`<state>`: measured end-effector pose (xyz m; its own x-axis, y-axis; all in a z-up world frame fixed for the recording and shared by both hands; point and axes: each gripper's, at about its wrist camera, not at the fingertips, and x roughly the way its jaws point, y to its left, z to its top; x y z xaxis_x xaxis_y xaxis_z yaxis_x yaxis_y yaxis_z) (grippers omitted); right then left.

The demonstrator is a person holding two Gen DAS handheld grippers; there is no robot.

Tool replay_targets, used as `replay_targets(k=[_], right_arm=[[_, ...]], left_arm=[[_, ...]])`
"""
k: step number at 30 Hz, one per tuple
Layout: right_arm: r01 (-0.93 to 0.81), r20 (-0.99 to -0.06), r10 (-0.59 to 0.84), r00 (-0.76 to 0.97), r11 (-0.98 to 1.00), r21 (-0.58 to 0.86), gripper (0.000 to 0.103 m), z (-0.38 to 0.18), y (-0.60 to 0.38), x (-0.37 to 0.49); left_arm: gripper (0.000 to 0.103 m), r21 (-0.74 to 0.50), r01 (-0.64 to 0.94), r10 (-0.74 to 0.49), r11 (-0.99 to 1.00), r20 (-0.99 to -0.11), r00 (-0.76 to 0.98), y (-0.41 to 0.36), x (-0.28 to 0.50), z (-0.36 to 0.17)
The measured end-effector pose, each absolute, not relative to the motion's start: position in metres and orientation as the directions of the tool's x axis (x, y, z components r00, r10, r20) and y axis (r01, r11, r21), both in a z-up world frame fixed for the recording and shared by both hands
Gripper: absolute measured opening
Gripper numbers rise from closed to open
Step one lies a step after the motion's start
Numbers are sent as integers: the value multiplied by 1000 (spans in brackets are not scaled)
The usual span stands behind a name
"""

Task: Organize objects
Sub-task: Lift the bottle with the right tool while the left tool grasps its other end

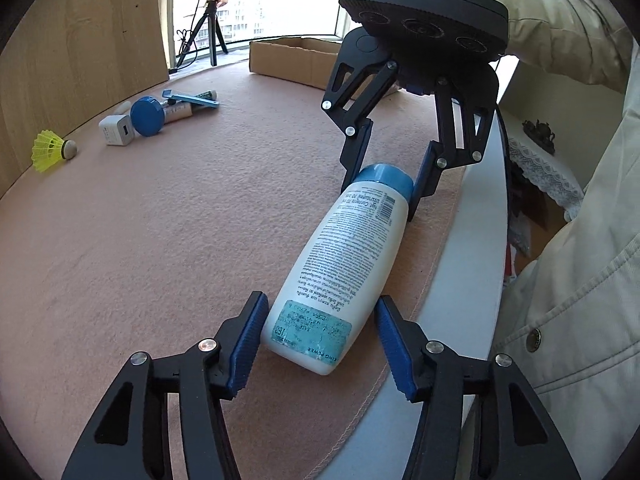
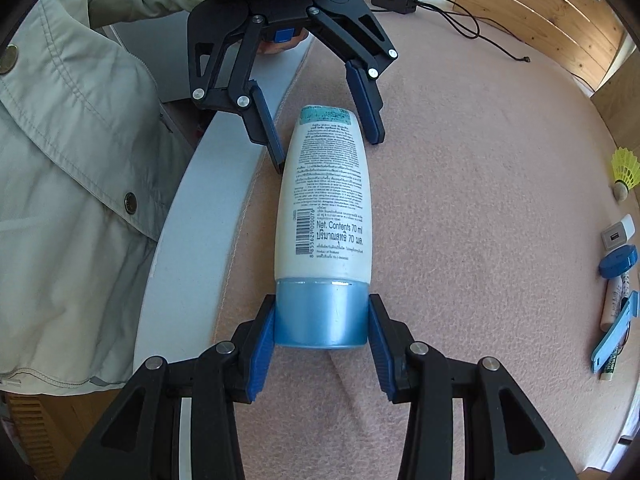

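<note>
Both grippers' jaws flank the lying bottle (image 1: 344, 256), right clamping its cap.

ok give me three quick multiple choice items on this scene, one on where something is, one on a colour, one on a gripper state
1. Where does the yellow shuttlecock lie?
A. inside the cardboard box
B. on the pink mat near the wooden panel
C. on top of the lotion bottle

2. What colour is the cap of the lotion bottle?
A. light blue
B. red
C. black

3. How does the right gripper stand?
A. wide open and far from the bottle
B. pads against the bottle's cap
C. holding the white USB charger

Answers:
1 B, it sits on the mat at the far left, beside the wood.
2 A, the cap reads shiny light blue in both views.
3 B, in the right wrist view both blue pads press the cap's sides, while the left gripper straddles the bottle's base with gaps.
</note>
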<state>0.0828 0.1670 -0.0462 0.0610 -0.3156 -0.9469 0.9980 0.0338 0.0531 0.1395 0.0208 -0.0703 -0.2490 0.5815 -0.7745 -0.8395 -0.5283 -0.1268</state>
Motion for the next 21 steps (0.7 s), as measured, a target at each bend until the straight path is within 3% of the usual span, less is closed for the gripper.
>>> replay_targets(k=[9, 21], right_arm=[[998, -948, -314, 58, 31, 51, 39, -45, 163, 79], [998, -933, -357, -54, -2, -57, 37, -8, 167, 68]], left_arm=[[58, -132, -843, 589, -522, -770, -244, 22, 137, -64], [57, -73, -853, 609, -517, -732, -306, 30, 122, -6]])
